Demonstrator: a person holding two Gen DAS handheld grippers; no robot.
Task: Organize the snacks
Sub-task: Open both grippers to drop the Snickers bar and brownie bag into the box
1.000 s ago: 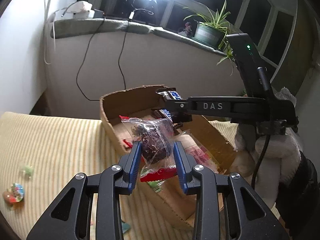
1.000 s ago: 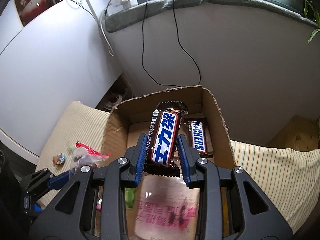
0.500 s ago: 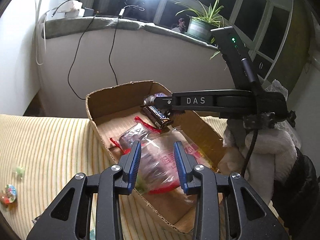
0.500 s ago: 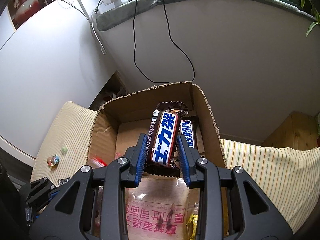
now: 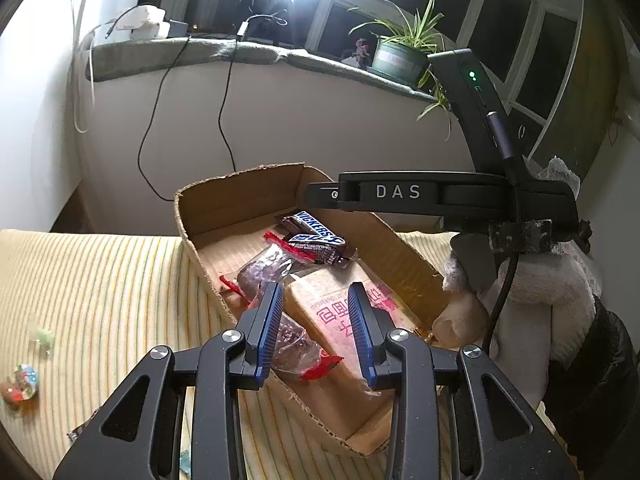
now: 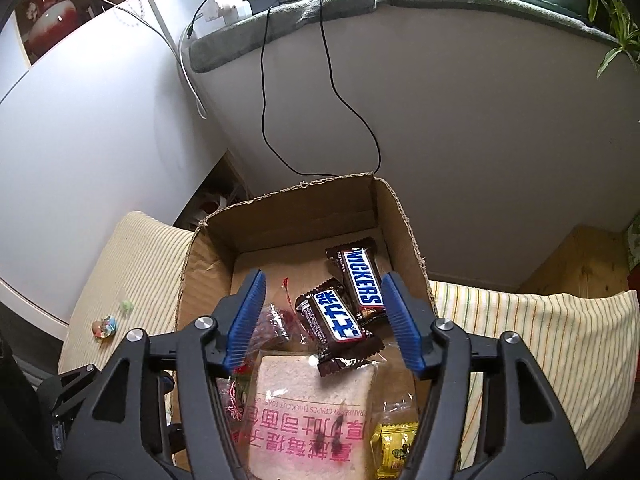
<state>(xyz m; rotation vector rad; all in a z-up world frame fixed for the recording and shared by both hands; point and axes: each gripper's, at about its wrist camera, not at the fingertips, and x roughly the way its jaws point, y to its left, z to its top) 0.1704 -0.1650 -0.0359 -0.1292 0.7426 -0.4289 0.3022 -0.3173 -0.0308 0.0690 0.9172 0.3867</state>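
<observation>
Below both grippers sits the open brown cardboard box [image 6: 304, 220] on a yellow striped cushion [image 5: 100, 288], already holding most of the snacks. Largest among them is the clear-wrapped slab of toast bread with pink lettering [image 6: 308, 408], lying directly under the right gripper [image 6: 322, 322]. That gripper's jaws have just been opening and now stand wide with nothing between them; the brown Snickers bar with white Chinese lettering [image 6: 334, 322] lies loose beneath, tilted across the bread and against a second brown Snickers bar [image 6: 360, 276] just beyond. The left gripper [image 5: 316, 332] hovers part open and empty above a clear bag of dark dried fruit with red edging [image 5: 292, 340]. The drop-off step looks finished. Next comes fetching the small colourful wrapped candies [image 5: 18, 384], well off to the left gripper's left on the cushion; they are small and call for a narrow, careful pinch.
</observation>
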